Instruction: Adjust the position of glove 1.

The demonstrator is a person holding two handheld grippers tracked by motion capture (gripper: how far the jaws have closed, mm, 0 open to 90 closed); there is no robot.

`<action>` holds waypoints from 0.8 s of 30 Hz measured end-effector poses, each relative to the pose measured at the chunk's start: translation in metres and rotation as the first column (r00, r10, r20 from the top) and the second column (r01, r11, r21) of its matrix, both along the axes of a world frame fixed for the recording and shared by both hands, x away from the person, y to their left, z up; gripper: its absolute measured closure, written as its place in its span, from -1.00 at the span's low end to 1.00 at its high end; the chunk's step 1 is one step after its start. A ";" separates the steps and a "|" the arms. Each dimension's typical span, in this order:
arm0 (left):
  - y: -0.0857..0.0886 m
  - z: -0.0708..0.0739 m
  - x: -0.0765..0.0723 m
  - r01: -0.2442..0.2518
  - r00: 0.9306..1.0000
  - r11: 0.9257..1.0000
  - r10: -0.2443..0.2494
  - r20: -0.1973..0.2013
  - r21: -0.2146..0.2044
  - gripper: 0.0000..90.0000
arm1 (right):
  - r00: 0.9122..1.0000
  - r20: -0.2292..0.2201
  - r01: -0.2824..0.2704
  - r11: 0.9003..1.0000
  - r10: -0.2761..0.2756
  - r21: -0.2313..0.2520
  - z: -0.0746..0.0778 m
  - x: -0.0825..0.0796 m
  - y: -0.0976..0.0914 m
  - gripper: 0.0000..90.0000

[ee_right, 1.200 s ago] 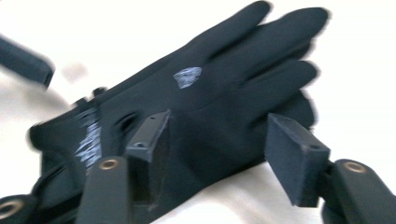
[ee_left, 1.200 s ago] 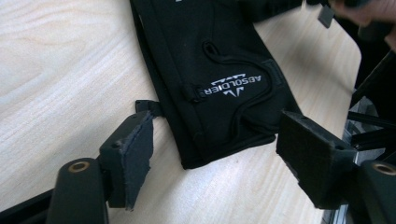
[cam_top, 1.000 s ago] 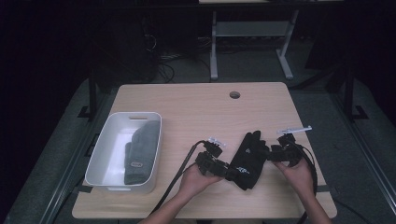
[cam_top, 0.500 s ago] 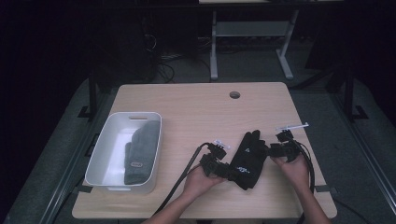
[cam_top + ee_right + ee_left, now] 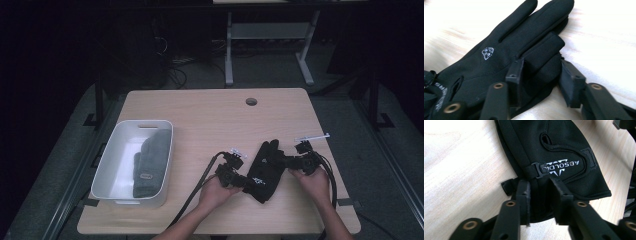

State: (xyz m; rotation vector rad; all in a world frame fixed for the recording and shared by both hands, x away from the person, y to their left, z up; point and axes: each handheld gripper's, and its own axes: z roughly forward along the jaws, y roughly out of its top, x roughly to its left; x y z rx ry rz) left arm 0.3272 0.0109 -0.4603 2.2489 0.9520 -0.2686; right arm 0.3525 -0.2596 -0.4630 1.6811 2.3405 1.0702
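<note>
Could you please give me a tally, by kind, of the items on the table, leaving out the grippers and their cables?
Gloves: 2, a black glove lying on the table between the two grippers, and a grey glove lying in the bin.
Bins: 1, a white bin at the table's left side.
Small light stick-like item, too small to identify: 1.
Total: 4

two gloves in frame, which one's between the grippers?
The black glove on the bare table, a gripper at each end. The grey glove lies in the white bin.
</note>
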 end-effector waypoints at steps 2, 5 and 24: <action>0.000 0.000 0.001 0.008 1.000 1.000 -0.008 0.004 0.004 0.67 | 1.000 -0.009 -0.006 1.000 0.006 0.028 -0.001 0.000 -0.001 0.41; 0.001 -0.001 0.002 0.003 1.000 1.000 -0.003 -0.011 -0.008 0.72 | 1.000 -0.021 -0.001 0.999 0.002 0.047 -0.001 -0.001 0.001 0.55; 0.015 0.007 0.000 0.002 1.000 0.999 -0.002 0.005 -0.036 0.78 | 0.999 0.002 -0.032 0.999 0.032 0.010 0.014 -0.006 0.012 0.65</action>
